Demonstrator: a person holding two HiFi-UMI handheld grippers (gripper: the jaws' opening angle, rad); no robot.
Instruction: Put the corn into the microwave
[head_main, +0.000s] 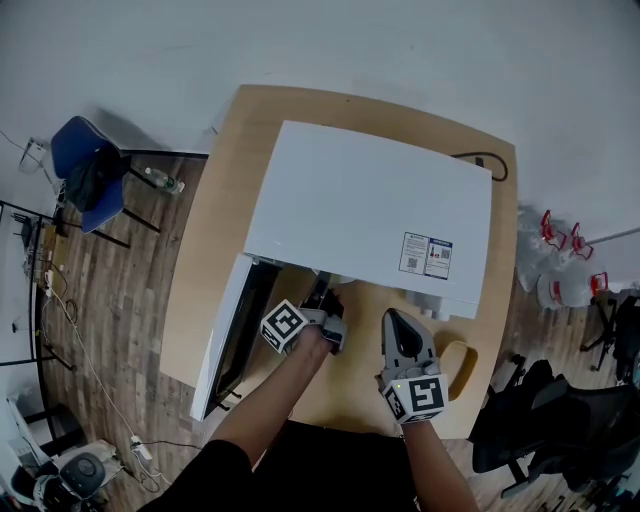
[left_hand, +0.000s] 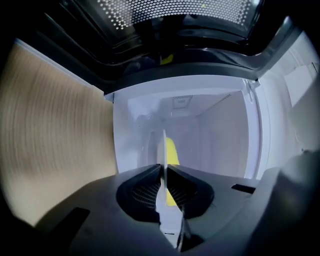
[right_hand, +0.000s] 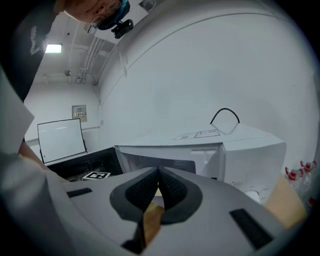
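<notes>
Filling most of a wooden table (head_main: 215, 210), a white microwave (head_main: 370, 210) stands toward the far edge with its door (head_main: 228, 335) swung open toward the left edge. The corn (left_hand: 171, 150) lies inside the microwave's white interior. In the left gripper view it is a yellow shape straight ahead, beyond the fingertips.

The left gripper (left_hand: 162, 167) sits at the mouth of the microwave, above the strip of table by the near edge. Its fingers (left_hand: 145, 187) are pressed together with only a hairline slit between them, and they hold nothing.

The right gripper (right_hand: 159, 171) hovers outside the microwave, to the right of the left one, over the bare wood by the near edge and in front of the microwave's right end. Its fingers also meet at the tips and hold nothing, and the table's wood shows through the gap lower down.

In the right gripper view the left gripper's marker cube (right_hand: 96, 176) shows beside the dark inner face of the door. A black cable (head_main: 482, 162) loops behind the microwave near the table's far right corner.
</notes>
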